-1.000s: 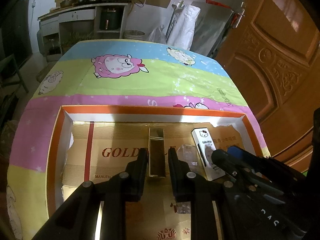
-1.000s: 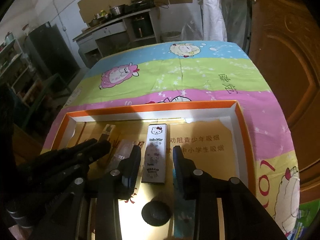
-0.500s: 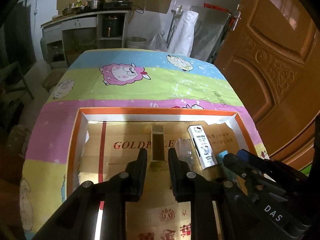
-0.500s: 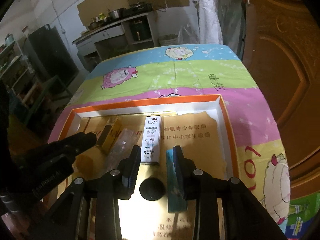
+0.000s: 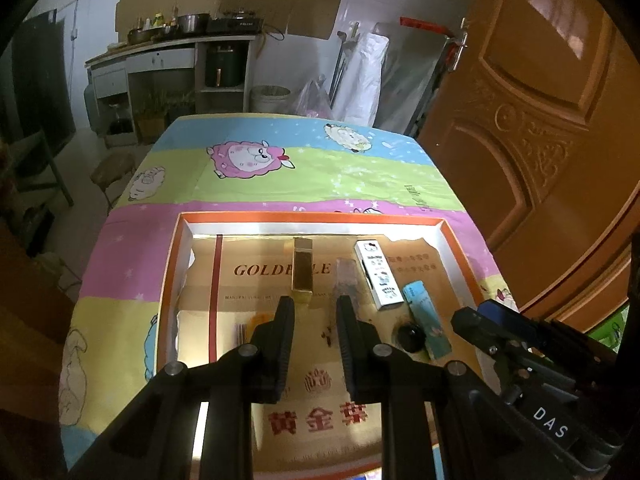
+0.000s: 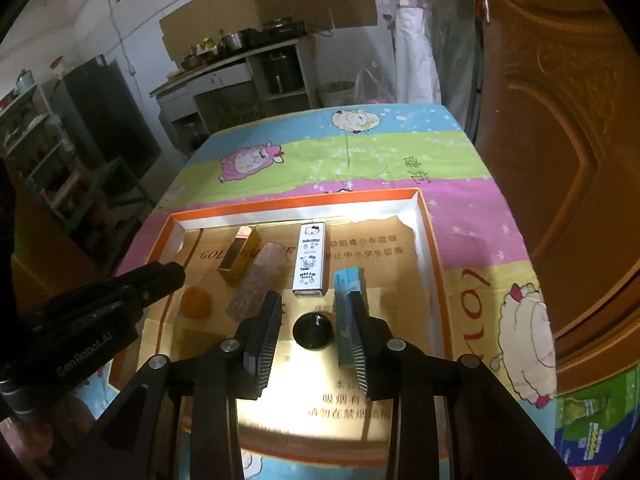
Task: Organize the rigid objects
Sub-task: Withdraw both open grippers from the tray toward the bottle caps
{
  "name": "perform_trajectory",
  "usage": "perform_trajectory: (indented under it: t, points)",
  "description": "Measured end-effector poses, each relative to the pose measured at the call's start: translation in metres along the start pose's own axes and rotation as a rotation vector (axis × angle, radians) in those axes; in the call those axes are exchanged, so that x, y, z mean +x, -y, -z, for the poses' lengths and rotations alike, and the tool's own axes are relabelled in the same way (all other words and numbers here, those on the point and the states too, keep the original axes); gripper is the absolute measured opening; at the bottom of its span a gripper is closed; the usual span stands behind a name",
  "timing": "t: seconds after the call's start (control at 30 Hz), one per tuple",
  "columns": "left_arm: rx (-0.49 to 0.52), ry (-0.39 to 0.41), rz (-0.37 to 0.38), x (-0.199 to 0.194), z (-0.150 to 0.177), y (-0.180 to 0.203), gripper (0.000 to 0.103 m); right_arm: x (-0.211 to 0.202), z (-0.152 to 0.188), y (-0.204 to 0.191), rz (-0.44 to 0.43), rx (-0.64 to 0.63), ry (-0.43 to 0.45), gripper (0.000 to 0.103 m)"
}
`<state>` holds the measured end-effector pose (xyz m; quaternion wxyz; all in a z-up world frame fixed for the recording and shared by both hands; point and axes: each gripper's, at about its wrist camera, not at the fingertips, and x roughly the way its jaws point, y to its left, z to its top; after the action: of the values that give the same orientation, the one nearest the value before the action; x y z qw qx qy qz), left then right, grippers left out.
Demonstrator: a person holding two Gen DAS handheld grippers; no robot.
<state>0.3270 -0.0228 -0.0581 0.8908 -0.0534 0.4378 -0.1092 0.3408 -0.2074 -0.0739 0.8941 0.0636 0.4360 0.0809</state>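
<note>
Both grippers have drawn back toward the near side of the tray since a second ago, so more of its gold printed floor shows ahead of them. Now the left gripper (image 5: 313, 310) hovers over the orange-rimmed tray (image 5: 312, 216) with its fingers apart and nothing between them, its tips just short of the gold box (image 5: 303, 270). Beside that box lies a clear plastic piece (image 5: 345, 276), then the white Hello Kitty box (image 5: 378, 272), then the teal box (image 5: 425, 322), all lying flat in a rough row on the tray floor. A black round cap (image 5: 410, 336) sits near the teal box's near end. Seen from the right wrist, the right gripper (image 6: 316, 316) is also parted and empty; the cap (image 6: 313, 330) lies between its fingertips on the tray floor, and the teal box (image 6: 347, 280) shows just behind its right finger. An orange round object (image 6: 196, 300) rests near the left gripper's tip. Under the tray, the table wears a striped cartoon-sheep tablecloth (image 5: 280, 172).
</note>
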Motion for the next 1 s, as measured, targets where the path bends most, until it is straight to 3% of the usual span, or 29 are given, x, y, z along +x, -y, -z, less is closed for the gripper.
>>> perform_trajectory:
  t: [0.57,1.0]
  points:
    - [0.009,0.033,0.006,-0.045,0.022,0.008,0.021,-0.052,0.027,-0.006,0.009,-0.007,0.035,0.034]
    - [-0.003,0.055,-0.007,-0.076,0.048,-0.006,0.021,-0.076,0.052,-0.013,0.009,-0.02,0.042,0.034]
